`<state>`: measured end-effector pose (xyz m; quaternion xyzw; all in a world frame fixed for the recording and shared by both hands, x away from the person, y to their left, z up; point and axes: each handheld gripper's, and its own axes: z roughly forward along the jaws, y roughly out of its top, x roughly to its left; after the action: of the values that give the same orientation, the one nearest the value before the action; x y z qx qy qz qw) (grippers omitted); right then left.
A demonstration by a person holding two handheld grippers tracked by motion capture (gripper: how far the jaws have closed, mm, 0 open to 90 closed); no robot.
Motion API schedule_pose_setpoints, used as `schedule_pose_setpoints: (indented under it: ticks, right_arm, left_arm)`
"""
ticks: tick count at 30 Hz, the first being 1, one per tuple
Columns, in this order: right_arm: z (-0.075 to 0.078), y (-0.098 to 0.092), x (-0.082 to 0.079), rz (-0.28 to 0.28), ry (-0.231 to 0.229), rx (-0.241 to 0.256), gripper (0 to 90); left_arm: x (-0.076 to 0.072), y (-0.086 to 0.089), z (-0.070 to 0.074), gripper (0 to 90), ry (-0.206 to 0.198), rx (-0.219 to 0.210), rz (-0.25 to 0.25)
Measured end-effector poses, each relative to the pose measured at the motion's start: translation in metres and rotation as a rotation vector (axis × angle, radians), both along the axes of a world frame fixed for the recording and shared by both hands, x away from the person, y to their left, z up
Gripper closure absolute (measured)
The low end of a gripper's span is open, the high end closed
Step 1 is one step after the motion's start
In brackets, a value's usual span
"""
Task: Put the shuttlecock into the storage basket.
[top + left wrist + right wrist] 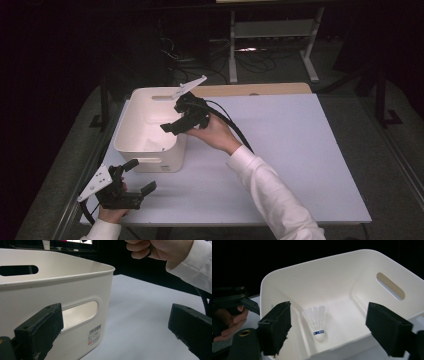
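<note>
Grippers are working a white plastic bin (150, 145): at lower left of the high view, the left gripper (138, 176) is waiting wide open and empty beside its near wall; at centre, the right gripper (170, 126), jaws spread and empty, is hovering over the rim, nearer the white feathered shuttlecock (317, 321) lying alone inside, cork toward the camera.

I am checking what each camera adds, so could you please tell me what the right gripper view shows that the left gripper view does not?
The right gripper view looks down into the white bin and shows a white shuttlecock lying on its floor, cork end toward the camera, between the open jaws of the right gripper. The left gripper view instead shows the bin's outer wall with a barcode label, and the right hand above the rim, framed by the open left gripper. Both show the bin, its handle slot and the white table.
</note>
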<state>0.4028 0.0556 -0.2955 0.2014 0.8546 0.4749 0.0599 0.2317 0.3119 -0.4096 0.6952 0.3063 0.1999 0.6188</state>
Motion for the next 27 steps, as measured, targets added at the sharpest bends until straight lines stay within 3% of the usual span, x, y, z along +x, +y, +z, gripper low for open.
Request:
schedule_pose_setpoints:
  ticks: [10,16,27]
  right_arm:
    - [-0.009,-0.025,-0.001,-0.012,-0.003,-0.010,0.1]
    - [-0.013,-0.039,-0.004,-0.034,0.023,0.027,0.0]
    - [-0.019,-0.062,-0.007,-0.040,0.014,0.075,0.0]
  left_arm:
    - [0.001,0.000,0.000,0.0,-0.004,0.005,-0.003]
    - [0.001,0.000,0.000,0.0,-0.002,0.001,-0.004]
    - [0.002,-0.001,-0.001,0.0,0.004,0.002,0.003]
